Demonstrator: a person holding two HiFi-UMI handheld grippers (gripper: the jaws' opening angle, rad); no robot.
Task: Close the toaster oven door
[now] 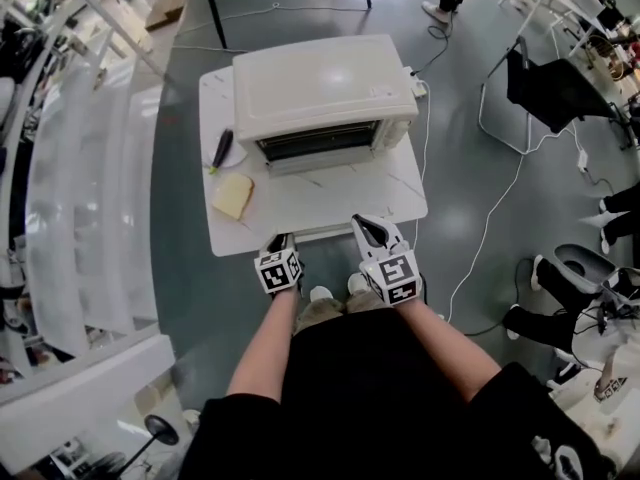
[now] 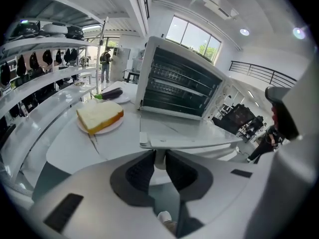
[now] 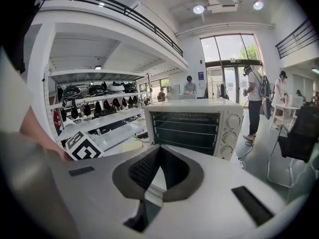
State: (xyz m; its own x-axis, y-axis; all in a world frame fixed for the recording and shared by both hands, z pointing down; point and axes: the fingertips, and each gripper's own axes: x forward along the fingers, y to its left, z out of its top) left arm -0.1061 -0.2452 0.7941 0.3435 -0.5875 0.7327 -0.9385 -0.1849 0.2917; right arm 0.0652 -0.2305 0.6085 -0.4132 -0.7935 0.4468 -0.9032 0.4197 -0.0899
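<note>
A cream toaster oven (image 1: 325, 88) stands on a white table (image 1: 400, 193) with its door (image 2: 184, 131) let down towards me, so the racks show (image 3: 192, 126). The door handle (image 1: 322, 233) lies near the table's front edge. My left gripper (image 1: 281, 240) is at the handle's left end; in the left gripper view its jaws (image 2: 159, 156) are shut on a white post of the handle (image 2: 155, 159). My right gripper (image 1: 368, 230) is at the handle's right end. In the right gripper view its jaws (image 3: 158, 151) meet at the tips with a pale strip of the handle (image 3: 155, 183) between the pads.
A bread slice (image 1: 232, 196) on a small plate lies left of the door, and a dark aubergine-like thing (image 1: 221, 150) lies behind it. White shelving (image 1: 80, 188) runs along the left. A black chair (image 1: 555, 88) and a white cable (image 1: 500, 208) are on the right.
</note>
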